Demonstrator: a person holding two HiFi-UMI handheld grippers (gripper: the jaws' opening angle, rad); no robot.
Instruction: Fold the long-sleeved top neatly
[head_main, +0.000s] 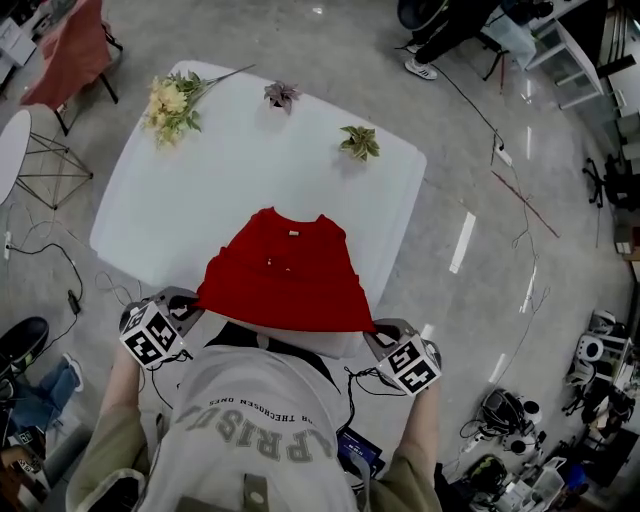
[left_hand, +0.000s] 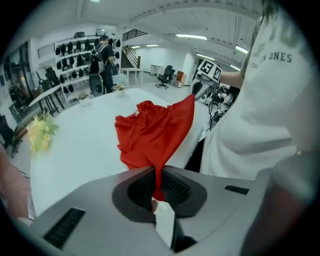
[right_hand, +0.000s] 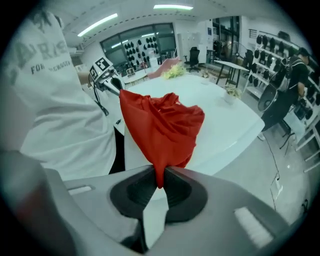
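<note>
A red long-sleeved top (head_main: 285, 272) lies on the white table (head_main: 170, 200), collar towards the far side, its near hem lifted off the table's front edge. My left gripper (head_main: 198, 303) is shut on the hem's left corner, and my right gripper (head_main: 375, 324) is shut on the right corner. The hem stretches taut between them. In the left gripper view the red cloth (left_hand: 152, 132) runs down into the closed jaws of the left gripper (left_hand: 158, 192). In the right gripper view the top (right_hand: 162, 127) hangs pinched in the right gripper (right_hand: 160, 185).
Yellow flowers (head_main: 172, 105), a purple flower (head_main: 281, 95) and a small green plant (head_main: 360, 142) stand along the table's far side. The person stands against the near edge. A red-draped chair (head_main: 68, 55) stands at the far left; cables and equipment lie on the floor to the right.
</note>
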